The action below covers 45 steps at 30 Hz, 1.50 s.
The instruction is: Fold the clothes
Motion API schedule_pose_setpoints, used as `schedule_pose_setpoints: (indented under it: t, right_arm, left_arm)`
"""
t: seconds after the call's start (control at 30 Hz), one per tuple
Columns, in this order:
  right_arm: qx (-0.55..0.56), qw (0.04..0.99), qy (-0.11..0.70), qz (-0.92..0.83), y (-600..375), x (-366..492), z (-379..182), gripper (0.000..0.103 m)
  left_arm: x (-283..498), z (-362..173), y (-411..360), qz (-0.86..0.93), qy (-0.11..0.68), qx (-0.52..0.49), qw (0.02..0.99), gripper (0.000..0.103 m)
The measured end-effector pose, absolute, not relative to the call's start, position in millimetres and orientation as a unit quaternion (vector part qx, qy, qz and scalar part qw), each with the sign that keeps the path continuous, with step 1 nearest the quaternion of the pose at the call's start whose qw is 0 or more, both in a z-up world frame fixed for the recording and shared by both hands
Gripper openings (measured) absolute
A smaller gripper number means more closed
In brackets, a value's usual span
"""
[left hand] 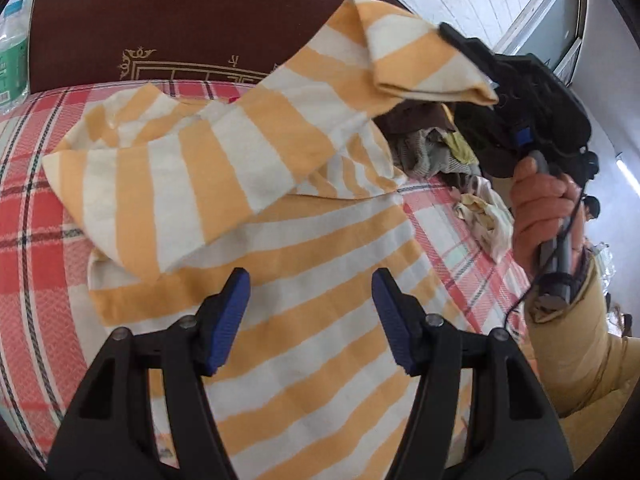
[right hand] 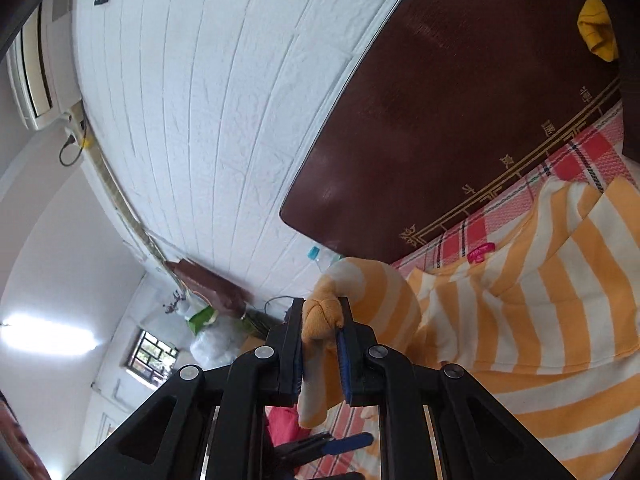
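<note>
An orange-and-white striped shirt [left hand: 312,320] lies on a red plaid bed cover [left hand: 36,240]. Its left sleeve [left hand: 168,188] is folded across the body. My left gripper [left hand: 310,292] is open and empty, just above the shirt's middle. My right gripper [right hand: 322,316] is shut on the bunched end of the right sleeve [right hand: 320,314] and holds it up in the air. In the left wrist view that sleeve [left hand: 416,60] hangs from the right gripper [left hand: 456,40] above the shirt's far right side.
A dark brown headboard [left hand: 180,8] stands behind the bed. A pile of other clothes [left hand: 448,148] lies at the right of the shirt. A plastic bottle [left hand: 12,56] stands at the far left. A white panelled wall [right hand: 192,100] is behind.
</note>
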State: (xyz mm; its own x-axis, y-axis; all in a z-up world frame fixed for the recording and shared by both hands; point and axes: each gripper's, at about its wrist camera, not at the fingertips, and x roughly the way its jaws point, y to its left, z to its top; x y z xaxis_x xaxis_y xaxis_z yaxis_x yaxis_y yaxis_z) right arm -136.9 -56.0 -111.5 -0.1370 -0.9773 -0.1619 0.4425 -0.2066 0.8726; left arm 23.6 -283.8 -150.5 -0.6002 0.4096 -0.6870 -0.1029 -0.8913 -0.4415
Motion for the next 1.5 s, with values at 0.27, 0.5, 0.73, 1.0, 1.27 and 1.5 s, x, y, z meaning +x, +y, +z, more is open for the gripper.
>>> schedule_pose_setpoints:
  t: [0.27, 0.5, 0.73, 1.0, 1.27, 1.5]
  right_arm:
    - [0.456, 0.458, -0.351, -0.677, -11, -165, -182, 0.018]
    - [0.489, 0.380, -0.252, -0.744, 9, -160, -207, 0.053]
    - [0.420, 0.439, 0.018, -0.794, -36, -97, -169, 0.066]
    - [0.378, 0.426, 0.257, -0.781, -97, -57, -198, 0.061]
    - [0.408, 0.449, 0.120, -0.786, -58, -98, -178, 0.005]
    - [0.465, 0.381, -0.142, -0.787, 24, -169, -182, 0.009]
  left_arm:
    - [15, -171, -352, 0.873, -0.275, -0.399, 0.056, 0.064]
    - [30, -174, -374, 0.872, -0.299, -0.385, 0.042, 0.064]
    - [22, -175, -362, 0.871, -0.293, -0.391, 0.041, 0.064]
    - [18, -176, -359, 0.872, -0.289, -0.395, 0.023, 0.064]
    - [21, -177, -364, 0.871, -0.295, -0.393, 0.017, 0.064]
    - [30, -179, -381, 0.869, -0.319, -0.377, -0.012, 0.064]
